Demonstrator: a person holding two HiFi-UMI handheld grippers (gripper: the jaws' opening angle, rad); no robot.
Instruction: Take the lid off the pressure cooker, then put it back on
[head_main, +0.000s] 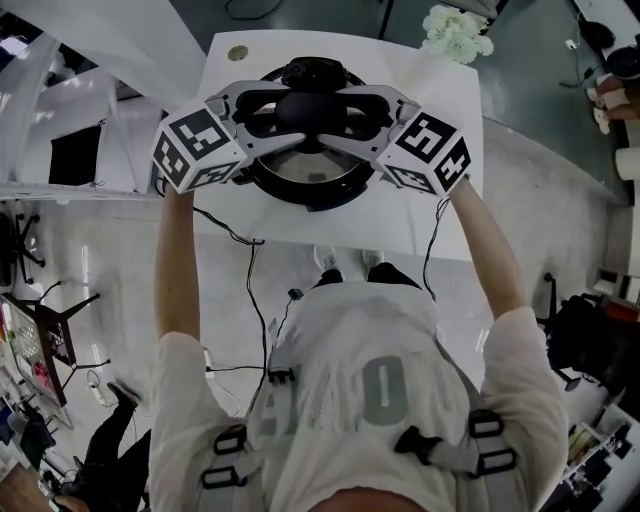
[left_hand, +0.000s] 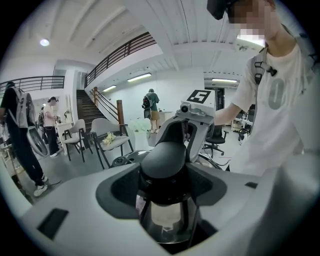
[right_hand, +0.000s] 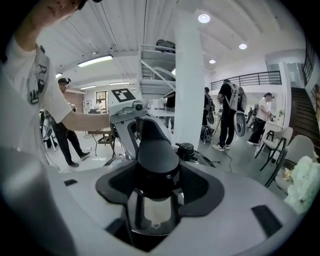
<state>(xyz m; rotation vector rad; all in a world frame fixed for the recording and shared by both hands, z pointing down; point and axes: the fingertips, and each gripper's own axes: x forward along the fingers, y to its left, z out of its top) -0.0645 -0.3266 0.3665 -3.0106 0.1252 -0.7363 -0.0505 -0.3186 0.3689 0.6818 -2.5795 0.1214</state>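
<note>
Left gripper (head_main: 278, 120) and right gripper (head_main: 350, 120) both clamp the black handle (head_main: 312, 108) of the lid (head_main: 310, 172)

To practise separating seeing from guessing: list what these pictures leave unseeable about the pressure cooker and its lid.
Pressure cooker: head view, the left gripper and right gripper cover most of it; only a front arc shows.
Seam under the lid: each gripper's own body blocks it in its view, so locked or loose is unclear.
Black knob: right gripper view, too small to read.
</note>
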